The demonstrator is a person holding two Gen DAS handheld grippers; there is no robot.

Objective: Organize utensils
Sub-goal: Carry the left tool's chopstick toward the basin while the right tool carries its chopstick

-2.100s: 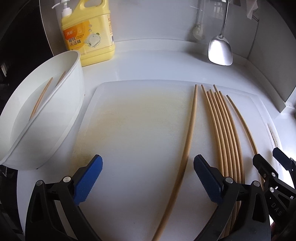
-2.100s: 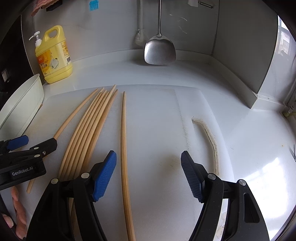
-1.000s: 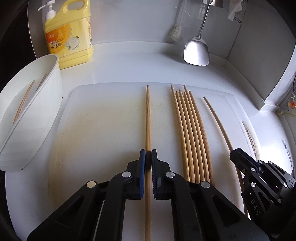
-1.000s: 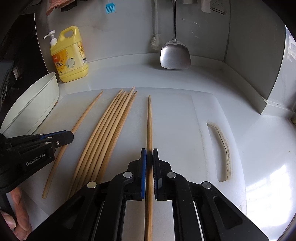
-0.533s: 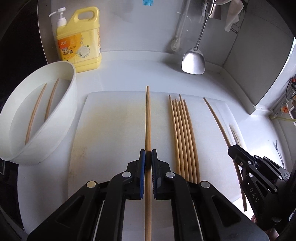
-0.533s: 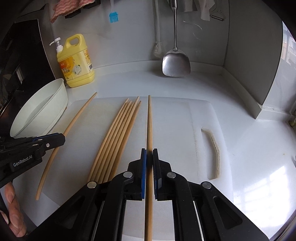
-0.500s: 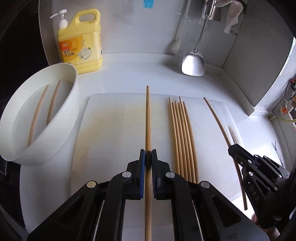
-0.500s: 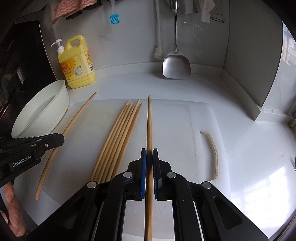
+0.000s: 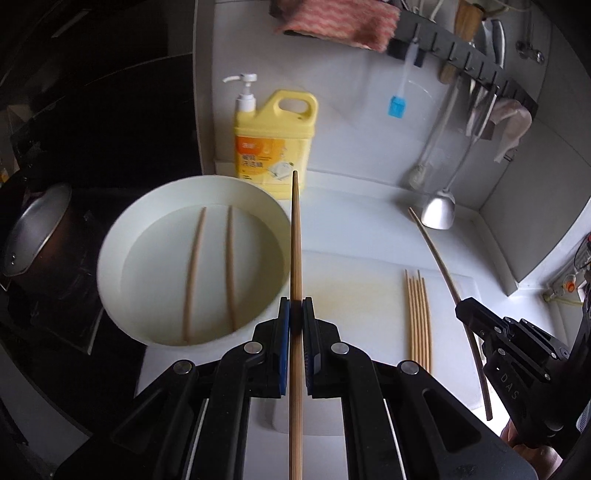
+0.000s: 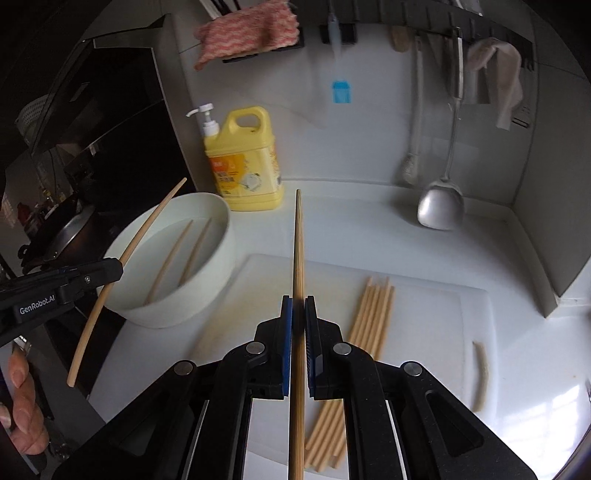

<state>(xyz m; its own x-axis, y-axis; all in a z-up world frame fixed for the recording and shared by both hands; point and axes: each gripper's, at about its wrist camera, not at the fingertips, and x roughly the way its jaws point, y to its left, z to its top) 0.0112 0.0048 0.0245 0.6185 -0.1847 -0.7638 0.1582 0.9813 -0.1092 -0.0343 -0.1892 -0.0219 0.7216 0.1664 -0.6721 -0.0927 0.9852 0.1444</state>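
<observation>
Gripping chopstick (image 9: 295, 236) | left gripper (image 9: 296, 306) | beside bowl (image 9: 125, 221)

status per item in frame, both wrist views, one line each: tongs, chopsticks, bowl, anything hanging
Left tongs: shut on one chopstick, lifted off the board.
Right tongs: shut on one chopstick, lifted off the board.
Bowl: upright, two chopsticks lying inside.
Loose chopsticks: bundled flat on the cutting board.
Soap jug: upright, by the wall.
Spatula: hanging.
Cloth: draped over the rack.
</observation>
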